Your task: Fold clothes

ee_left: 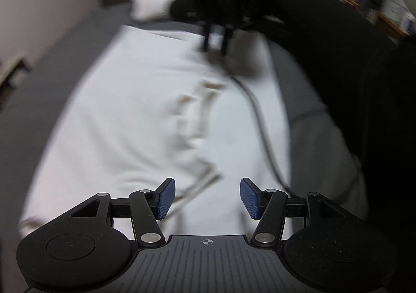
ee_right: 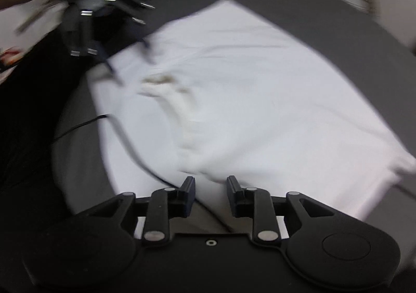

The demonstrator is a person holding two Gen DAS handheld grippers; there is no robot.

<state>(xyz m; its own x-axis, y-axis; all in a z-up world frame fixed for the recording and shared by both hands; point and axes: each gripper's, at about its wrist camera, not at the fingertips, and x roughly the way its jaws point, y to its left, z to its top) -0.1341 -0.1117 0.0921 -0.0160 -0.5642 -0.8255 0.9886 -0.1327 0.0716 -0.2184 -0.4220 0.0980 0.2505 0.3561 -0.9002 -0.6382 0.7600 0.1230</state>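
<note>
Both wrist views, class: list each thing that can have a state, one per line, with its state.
White garment: spread out on the grey surface, creased near the middle, not yet folded.
Left gripper: fingers open, holding nothing.
Right gripper: fingers open, holding nothing.
Black cable: lying loose across the garment.

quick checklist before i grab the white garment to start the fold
1. Left claw open: ok, wide gap, nothing between the pads.
2. Right claw open: ok, gap shows, nothing held.
3. White garment spread on the grey surface: ok, though creased along the middle.
4. Black cable off the garment: not ok, it trails across the fabric.
5. Edge to pinch in reach: cannot tell, both views are motion-blurred.
6. Other items clear of the fold: cannot tell, a white bundle sits beyond the far end.
</note>
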